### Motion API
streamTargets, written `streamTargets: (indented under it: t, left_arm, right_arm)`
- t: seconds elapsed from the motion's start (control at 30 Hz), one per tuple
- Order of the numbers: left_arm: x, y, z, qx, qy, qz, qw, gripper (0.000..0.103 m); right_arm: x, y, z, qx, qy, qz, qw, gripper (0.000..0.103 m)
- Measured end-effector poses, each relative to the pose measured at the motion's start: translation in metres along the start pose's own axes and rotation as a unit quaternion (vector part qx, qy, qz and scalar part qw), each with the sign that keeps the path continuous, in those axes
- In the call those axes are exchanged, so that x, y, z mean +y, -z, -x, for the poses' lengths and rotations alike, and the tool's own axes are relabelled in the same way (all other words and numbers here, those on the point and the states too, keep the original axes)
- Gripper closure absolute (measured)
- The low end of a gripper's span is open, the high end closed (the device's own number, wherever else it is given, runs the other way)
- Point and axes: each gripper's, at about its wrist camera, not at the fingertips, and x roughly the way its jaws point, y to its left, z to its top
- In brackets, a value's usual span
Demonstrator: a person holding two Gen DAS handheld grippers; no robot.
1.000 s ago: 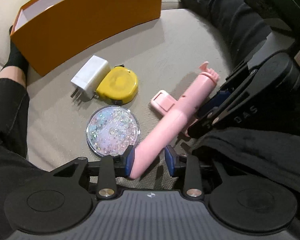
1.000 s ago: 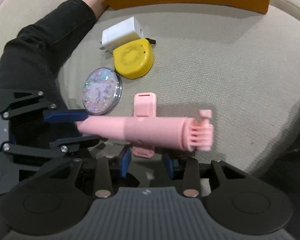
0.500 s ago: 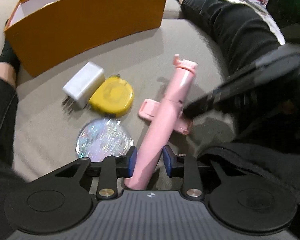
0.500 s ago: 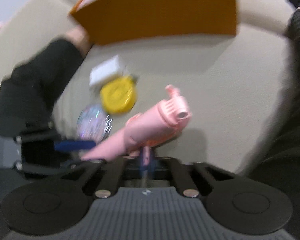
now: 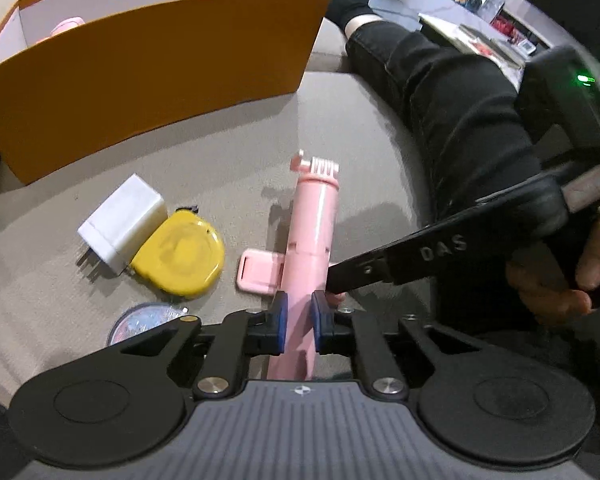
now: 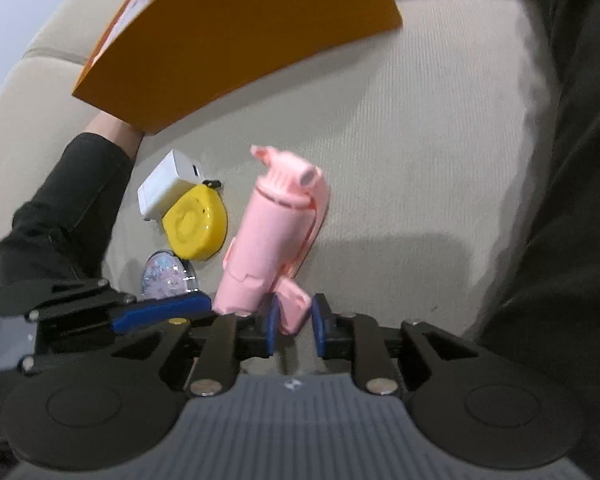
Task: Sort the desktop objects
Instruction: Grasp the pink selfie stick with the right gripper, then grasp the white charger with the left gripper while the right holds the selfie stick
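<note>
A pink selfie stick (image 5: 314, 220) points away from me toward the orange box (image 5: 148, 76). My left gripper (image 5: 299, 316) is shut on its handle. My right gripper (image 6: 293, 318) has its blue pads around the stick's pink phone clamp (image 6: 294, 312); in the left wrist view it reaches in from the right (image 5: 332, 280). The stick also shows in the right wrist view (image 6: 272, 240), tilted up. A white charger (image 5: 122, 222), a yellow tape measure (image 5: 180, 256) and a round glitter case (image 5: 144, 322) lie on the beige cushion to the left.
The orange box stands at the back with white compartments (image 5: 132, 0) and something pink (image 5: 68, 24) inside. A person's black-trousered legs (image 5: 452, 92) lie along the right and the left (image 6: 60, 216) of the cushion.
The selfie stick has swung from lying slantwise to pointing straight toward the box and is raised. My left gripper closed on its handle, and my right gripper closed in on the phone clamp.
</note>
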Motion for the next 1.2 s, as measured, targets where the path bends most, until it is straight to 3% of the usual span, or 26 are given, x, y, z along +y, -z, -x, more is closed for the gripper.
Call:
streamTargets:
  t: [0.1, 0.27, 0.43, 0.63, 0.77, 0.93, 1.2]
  left_arm:
    - [0.002, 0.007, 0.001, 0.001, -0.007, 0.005, 1.0000, 0.083]
    - [0.016, 0.009, 0.000, -0.003, 0.011, 0.041, 0.9991, 0.079]
    - [0.023, 0.008, 0.002, -0.010, 0.036, 0.060, 0.9975, 0.079]
    - [0.017, -0.007, 0.007, -0.033, 0.041, 0.048, 0.9974, 0.079]
    - [0.010, -0.017, -0.003, -0.028, 0.036, 0.041, 0.9981, 0.076]
    - [0.018, -0.013, -0.003, -0.030, 0.045, 0.062, 0.9966, 0.076]
    - [0.013, -0.015, -0.005, -0.036, 0.055, 0.054, 0.9964, 0.077]
  right_arm:
    - [0.000, -0.001, -0.003, -0.009, -0.012, -0.006, 1.000, 0.082]
    - [-0.007, -0.001, -0.010, -0.018, -0.039, -0.039, 0.998, 0.082]
    - [-0.007, 0.002, 0.001, -0.039, -0.048, -0.045, 0.997, 0.091]
    - [0.023, -0.002, 0.045, -0.084, -0.017, 0.020, 0.996, 0.097]
    - [0.038, -0.006, 0.051, -0.104, 0.046, 0.085, 0.990, 0.097]
    - [0.043, -0.006, 0.036, -0.108, 0.050, 0.098, 0.988, 0.092]
    - [0.044, -0.007, 0.032, -0.129, 0.074, 0.106, 0.983, 0.095]
